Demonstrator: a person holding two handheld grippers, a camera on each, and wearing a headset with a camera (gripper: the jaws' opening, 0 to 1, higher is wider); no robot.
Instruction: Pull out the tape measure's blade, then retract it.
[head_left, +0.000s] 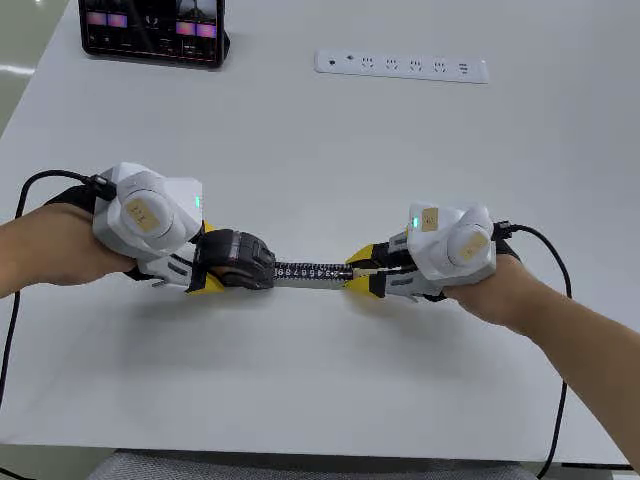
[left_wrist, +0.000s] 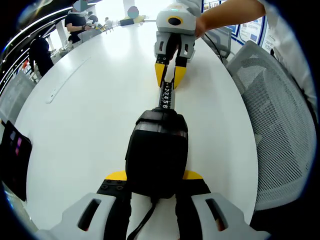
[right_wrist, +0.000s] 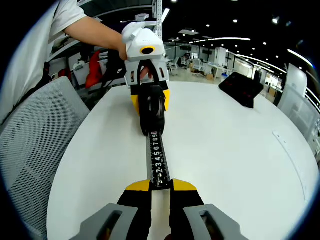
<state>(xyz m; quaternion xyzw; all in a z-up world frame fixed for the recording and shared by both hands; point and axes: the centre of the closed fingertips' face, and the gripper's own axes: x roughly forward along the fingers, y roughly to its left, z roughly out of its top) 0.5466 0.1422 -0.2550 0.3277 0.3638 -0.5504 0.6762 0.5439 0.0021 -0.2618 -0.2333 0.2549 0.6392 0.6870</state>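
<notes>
White table (head_left: 300, 130), power strip (head_left: 402, 65), mesh chair (left_wrist: 280, 125), ceiling lights (right_wrist: 235, 39).

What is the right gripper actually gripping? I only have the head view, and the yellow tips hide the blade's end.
Observer: In the right gripper view, the right gripper has its fingers shut on the tip of the blade. The printed numbers from 2 upward run away toward the tape measure case.
Operator: And how is the case held?
Observer: The left gripper view shows the left gripper clamping the tape measure case from both sides. A black strap trails back between its fingers.
Operator: Is anyone else around?
Observer: Yes. In the left gripper view, people stand beyond the far end of the table.
</notes>
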